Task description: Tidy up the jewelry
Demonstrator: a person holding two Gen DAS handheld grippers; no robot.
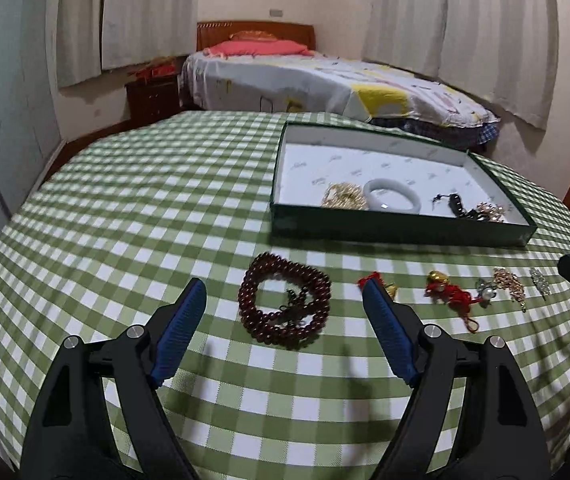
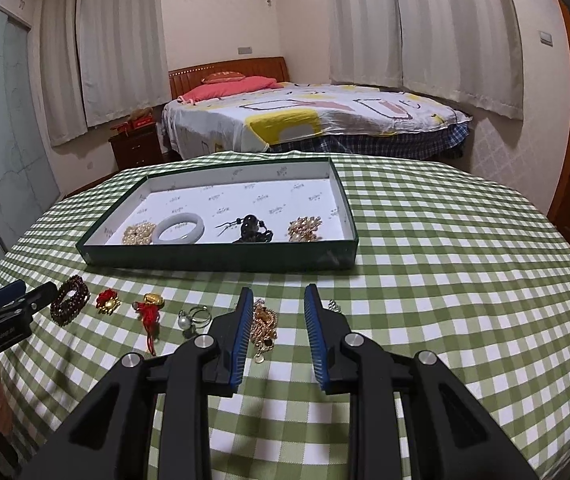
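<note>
The left gripper (image 1: pixel 285 292) is spread wide and empty above a coiled dark-red bead bracelet (image 1: pixel 284 306) on the green-checked tablecloth (image 1: pixel 145 200). The right gripper (image 2: pixel 278 300) stands narrowly parted, gripping nothing, over a gold chain piece (image 2: pixel 264 326).

Beyond both, a shallow green box (image 2: pixel 221 258) holds four items: a pearl cluster (image 2: pixel 137 234), a pale jade bangle (image 2: pixel 179 227), a black bead string (image 2: pixel 251 228) and a gold-pearl cluster (image 2: pixel 305 229).

Outside the box, six pieces lie in a row, among them a red knot charm (image 2: pixel 107 300), a red-and-gold tassel charm (image 2: pixel 149 312), what appears to be a pearl ring (image 2: pixel 193 318), and a small silver piece (image 1: pixel 539 282).
</note>
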